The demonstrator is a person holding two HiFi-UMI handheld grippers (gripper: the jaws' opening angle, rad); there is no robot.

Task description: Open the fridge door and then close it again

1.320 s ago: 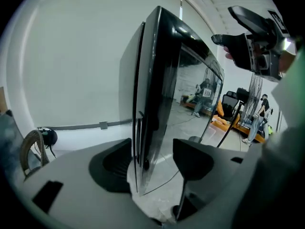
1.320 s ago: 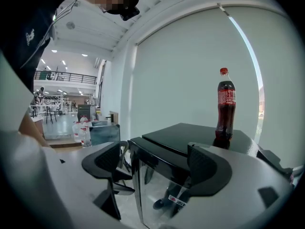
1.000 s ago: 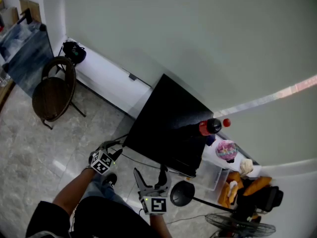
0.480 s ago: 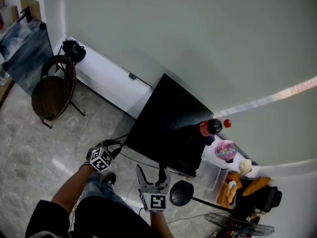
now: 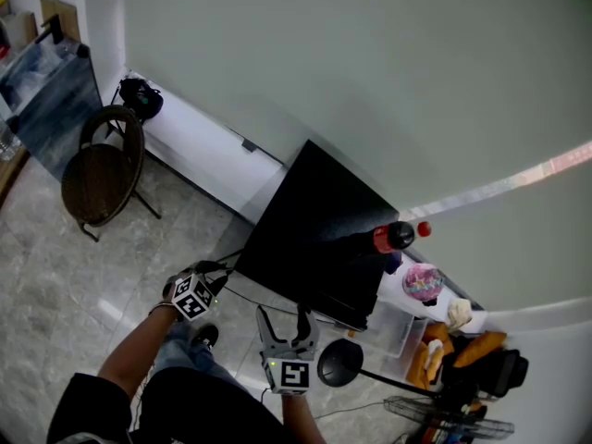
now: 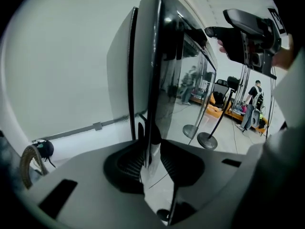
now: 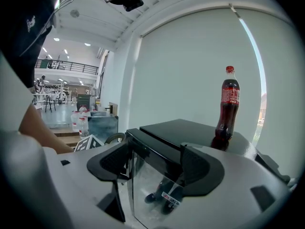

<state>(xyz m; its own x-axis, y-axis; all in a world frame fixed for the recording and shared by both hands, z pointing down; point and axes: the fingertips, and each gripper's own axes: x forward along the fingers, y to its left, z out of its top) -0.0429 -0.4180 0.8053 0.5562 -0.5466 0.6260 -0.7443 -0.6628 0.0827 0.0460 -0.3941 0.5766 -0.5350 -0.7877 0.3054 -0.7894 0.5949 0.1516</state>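
Both tools are at the fridge door [image 6: 176, 80]. The left tool [image 6: 151, 159] is pressed almost together, pinching the door's thin upright edge. The right tool [image 7: 157, 163] is spread, its jaws straddling the door's top corner; whether they touch it I cannot tell. The black fridge [image 5: 314, 229] stands against the pale wall, with a cola bottle [image 5: 393, 237] upright on its top near the far edge. Bare floor [image 5: 46, 276] lies open to the left as far as a chair [image 5: 102, 169]. A round stand base [image 5: 340, 361] sits just beside the right tool.
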